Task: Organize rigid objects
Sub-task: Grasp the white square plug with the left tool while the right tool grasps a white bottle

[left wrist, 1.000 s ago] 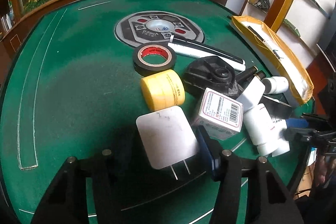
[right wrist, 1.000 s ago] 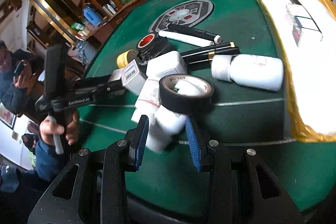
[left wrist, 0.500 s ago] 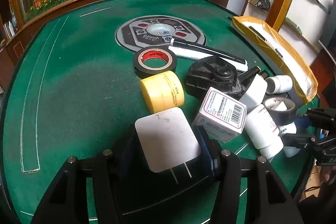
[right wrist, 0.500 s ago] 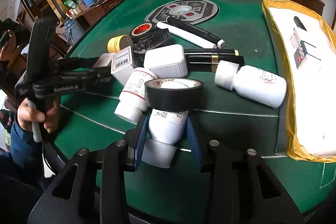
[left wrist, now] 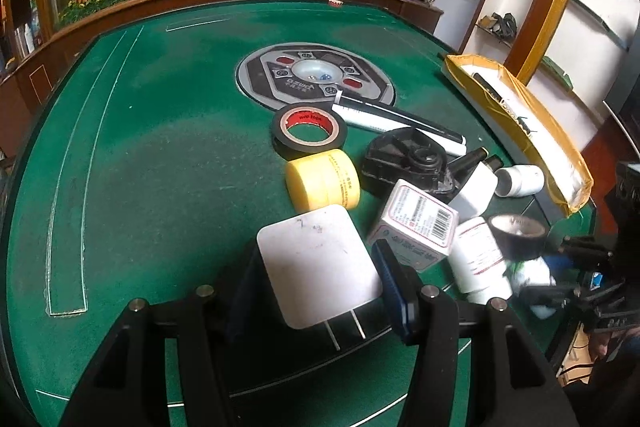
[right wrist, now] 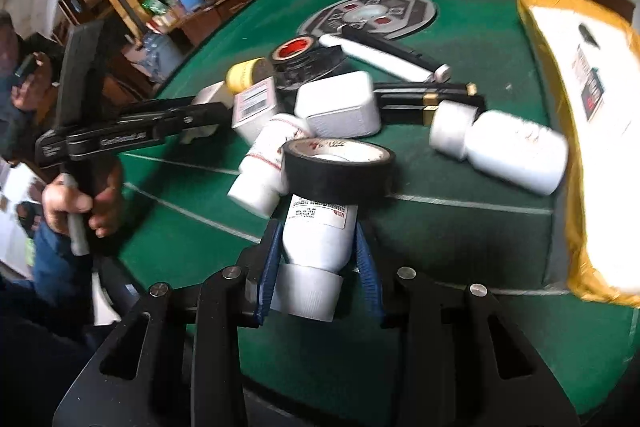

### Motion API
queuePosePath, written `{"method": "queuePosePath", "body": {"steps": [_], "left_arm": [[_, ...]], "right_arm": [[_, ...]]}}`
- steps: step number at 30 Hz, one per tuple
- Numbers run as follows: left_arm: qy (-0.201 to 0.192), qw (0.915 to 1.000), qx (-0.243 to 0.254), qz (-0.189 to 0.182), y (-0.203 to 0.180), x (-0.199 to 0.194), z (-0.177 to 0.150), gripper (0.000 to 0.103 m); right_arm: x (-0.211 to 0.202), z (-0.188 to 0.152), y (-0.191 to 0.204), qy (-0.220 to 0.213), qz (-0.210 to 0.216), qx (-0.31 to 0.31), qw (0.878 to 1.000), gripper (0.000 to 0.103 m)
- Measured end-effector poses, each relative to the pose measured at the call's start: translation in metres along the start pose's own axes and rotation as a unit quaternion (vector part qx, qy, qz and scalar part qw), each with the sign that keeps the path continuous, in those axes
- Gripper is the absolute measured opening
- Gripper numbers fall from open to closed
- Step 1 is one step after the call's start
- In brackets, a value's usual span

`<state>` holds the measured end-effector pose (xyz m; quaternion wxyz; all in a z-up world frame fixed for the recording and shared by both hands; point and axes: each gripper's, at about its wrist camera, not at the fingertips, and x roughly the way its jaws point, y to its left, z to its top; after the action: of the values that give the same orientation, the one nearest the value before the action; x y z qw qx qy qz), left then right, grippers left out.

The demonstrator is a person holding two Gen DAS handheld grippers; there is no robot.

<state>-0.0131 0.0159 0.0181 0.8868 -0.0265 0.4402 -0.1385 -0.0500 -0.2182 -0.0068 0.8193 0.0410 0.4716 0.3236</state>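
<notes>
White bottle (right wrist: 316, 243), lying on its side near the table's (right wrist: 460, 327) near edge, with its cap end toward the camera and its long axis running straight away from the right gripper (right wrist: 316, 263) into the heap. The right gripper's blue pads bear on the bottle's two flanks just above the cap, so the bottle is clamped across its width; a black tape roll (right wrist: 340, 167) rests on the far end of the bottle and against a second white bottle (right wrist: 268, 163) to its left. The left gripper (left wrist: 316, 283) holds a white plug adapter (left wrist: 318, 263) flat between its pads, prongs pointing back toward the camera, at the near-left side of the same heap. The yellow-rimmed tray (right wrist: 576, 131) lies along the table's right edge, nearer the right gripper than the left. Judged from this layout, drawing the clamped bottle out along its own axis would probably tip the tape roll.
</notes>
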Motion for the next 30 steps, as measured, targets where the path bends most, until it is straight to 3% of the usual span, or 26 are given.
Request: {"method": "queuePosePath", "body": {"steps": [4, 12, 16, 22, 24, 30], "left_arm": [[-0.001, 1.0, -0.001, -0.001, -0.002, -0.001, 0.001, 0.056], [-0.001, 1.0, 0.001, -0.002, -0.007, -0.003, -0.002, 0.056], [-0.003, 1.0, 0.003, -0.003, -0.01, -0.009, -0.006, 0.056], [-0.022, 0.9997, 0.002, -0.006, -0.012, -0.031, -0.012, 0.056], [-0.026, 0.9996, 0.001, -0.008, -0.014, -0.037, -0.014, 0.056], [-0.044, 0.9988, 0.003, -0.022, -0.023, -0.057, -0.019, 0.056]], "right_arm": [[0.0, -0.006, 0.006, 0.009, 0.035, -0.002, 0.999, 0.036], [0.003, -0.009, 0.03, 0.028, -0.032, -0.071, 0.997, 0.038], [0.005, -0.006, 0.028, 0.011, -0.043, -0.055, 0.997, 0.038], [-0.001, -0.013, 0.018, -0.012, -0.014, -0.012, 1.0, 0.036], [-0.001, -0.018, 0.018, -0.005, 0.021, 0.005, 1.0, 0.036], [-0.014, -0.031, 0.031, -0.022, 0.048, 0.013, 0.998, 0.035]]}}
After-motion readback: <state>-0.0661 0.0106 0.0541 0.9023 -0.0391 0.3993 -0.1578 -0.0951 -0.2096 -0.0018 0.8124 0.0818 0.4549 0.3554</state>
